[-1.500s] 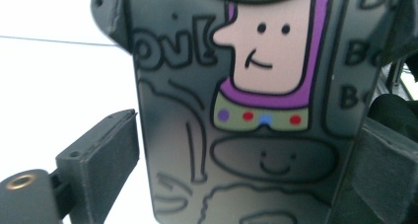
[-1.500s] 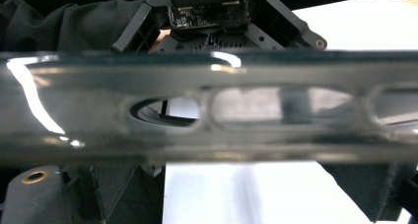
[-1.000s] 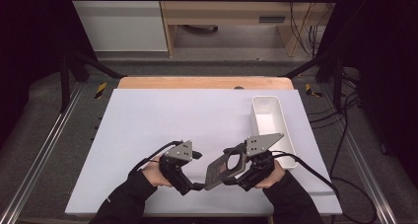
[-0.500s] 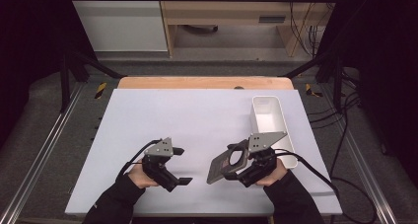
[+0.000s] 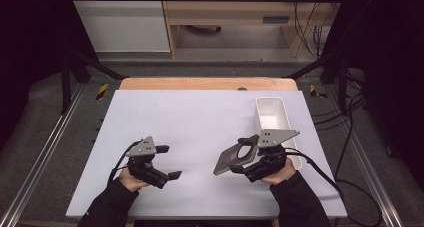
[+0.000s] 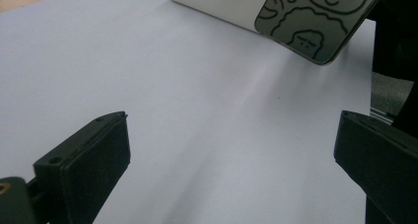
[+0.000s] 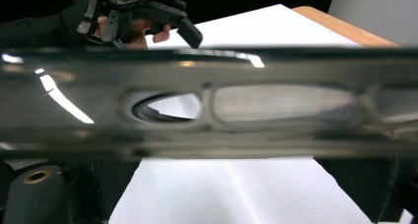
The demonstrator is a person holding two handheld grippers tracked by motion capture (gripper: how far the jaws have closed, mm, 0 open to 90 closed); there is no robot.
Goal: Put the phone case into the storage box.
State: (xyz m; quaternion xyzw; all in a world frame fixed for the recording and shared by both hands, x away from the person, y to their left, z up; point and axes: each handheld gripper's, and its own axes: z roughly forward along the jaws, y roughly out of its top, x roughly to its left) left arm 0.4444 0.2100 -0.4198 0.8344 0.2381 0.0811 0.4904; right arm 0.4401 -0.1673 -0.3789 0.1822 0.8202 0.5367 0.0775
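A flat grey board (image 5: pixel 231 160) with a handle slot and cartoon line drawings on its face (image 6: pixel 315 21) hangs tilted above the white table. My right gripper (image 5: pixel 248 159) is shut on its handle end, and its shiny edge (image 7: pixel 207 110) stretches straight across the right gripper view. Well to the left of the board, apart from it, my left gripper (image 5: pixel 169 162) is open with only bare table between its jaws. That same gripper (image 7: pixel 148 12) shows beyond the board, in a person's hand.
A white rectangular bin (image 5: pixel 272 118) stands lengthwise at the table's right side, just behind my right hand, and its wall (image 6: pixel 217 2) shows past the board. The white table top (image 5: pixel 200 117) has a wooden strip along its far edge.
My left gripper, which was at the board's left end a second ago, has come away and moved left, open. The right gripper has carried the board slightly right.
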